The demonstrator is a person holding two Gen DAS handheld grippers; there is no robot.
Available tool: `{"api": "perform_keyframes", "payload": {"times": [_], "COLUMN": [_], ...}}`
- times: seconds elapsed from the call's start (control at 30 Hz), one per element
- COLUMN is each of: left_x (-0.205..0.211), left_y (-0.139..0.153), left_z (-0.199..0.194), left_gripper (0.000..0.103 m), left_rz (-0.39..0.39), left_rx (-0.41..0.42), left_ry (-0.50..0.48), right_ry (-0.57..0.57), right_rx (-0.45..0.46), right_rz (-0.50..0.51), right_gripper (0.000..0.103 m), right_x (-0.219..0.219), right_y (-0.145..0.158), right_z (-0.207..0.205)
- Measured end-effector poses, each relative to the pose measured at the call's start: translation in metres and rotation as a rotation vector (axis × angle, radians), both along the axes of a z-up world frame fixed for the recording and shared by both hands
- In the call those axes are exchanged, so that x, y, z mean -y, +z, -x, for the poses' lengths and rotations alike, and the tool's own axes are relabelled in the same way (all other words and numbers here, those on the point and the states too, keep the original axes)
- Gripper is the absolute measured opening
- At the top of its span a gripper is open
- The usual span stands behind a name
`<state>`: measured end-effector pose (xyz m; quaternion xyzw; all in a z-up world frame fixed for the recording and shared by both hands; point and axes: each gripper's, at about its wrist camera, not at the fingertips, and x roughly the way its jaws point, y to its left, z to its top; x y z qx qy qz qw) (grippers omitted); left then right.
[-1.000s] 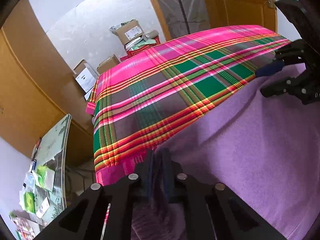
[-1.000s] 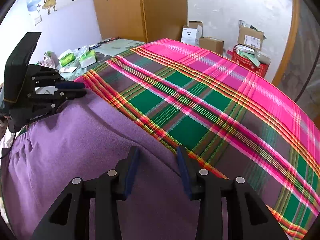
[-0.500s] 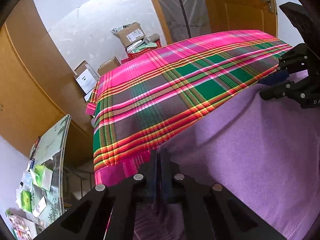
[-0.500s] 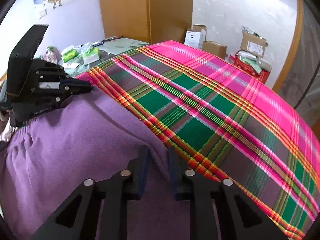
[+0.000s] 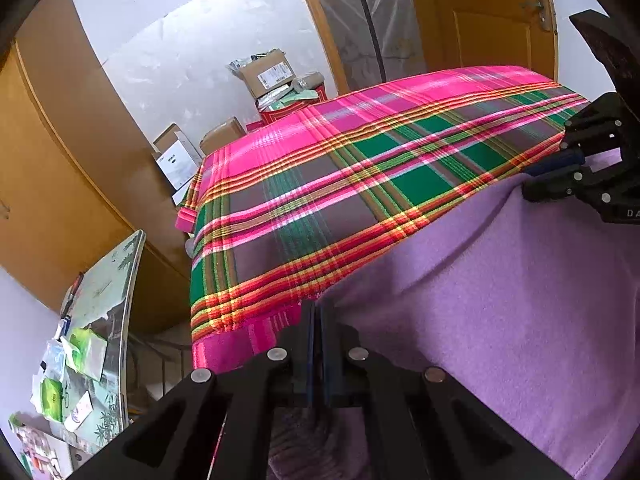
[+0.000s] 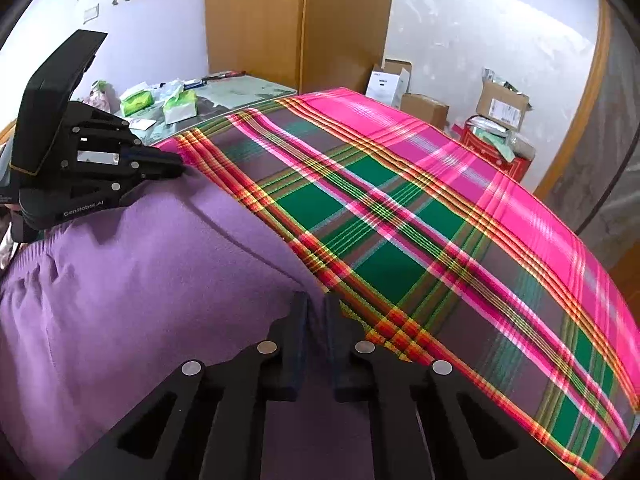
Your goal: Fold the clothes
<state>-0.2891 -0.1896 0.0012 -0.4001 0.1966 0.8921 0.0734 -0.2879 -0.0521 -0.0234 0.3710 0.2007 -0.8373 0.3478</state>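
A purple garment [image 5: 500, 300] lies spread over the near part of a table covered by a pink, green and red plaid cloth [image 5: 320, 200]. My left gripper [image 5: 317, 308] is shut on the garment's far edge near the table's left corner. In the right wrist view that left gripper [image 6: 176, 166] appears at the left, pinching the same edge of the purple garment [image 6: 140, 280]. My right gripper [image 6: 316, 304] is closing, with a fold of the purple edge pinched between its pads beside the plaid cloth [image 6: 400, 220]. The right gripper [image 5: 536, 174] also shows at the right in the left wrist view.
A glass-topped side table [image 5: 120, 280] with green packets stands left of the table. Cardboard boxes [image 5: 264, 72] sit on the floor by the far wall. A wooden wardrobe [image 6: 300, 20] and a wooden door [image 5: 480, 12] stand behind.
The right gripper's jaws went from wide apart to nearly together on the purple garment's edge. The left gripper kept its grip and stayed put.
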Motion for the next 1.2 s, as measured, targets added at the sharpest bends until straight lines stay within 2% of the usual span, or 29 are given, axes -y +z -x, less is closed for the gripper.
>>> {"api": "perform_keyframes", "payload": {"times": [0.57, 1.2], "left_x": [0.000, -0.010], "left_y": [0.028, 0.061], "left_z": [-0.027, -0.083], "left_gripper": [0.002, 0.002], "left_rz": [-0.016, -0.022], "left_rx": [-0.066, -0.142], "left_ry": [0.018, 0.022], "right_ry": [0.002, 0.000], "right_rx": [-0.109, -0.170], "right_rz": [0.005, 0.073], "right_gripper": [0.008, 0.008], "right_x": [-0.002, -0.019], "right_y": [0.041, 0.078], "right_z": [-0.047, -0.115]}}
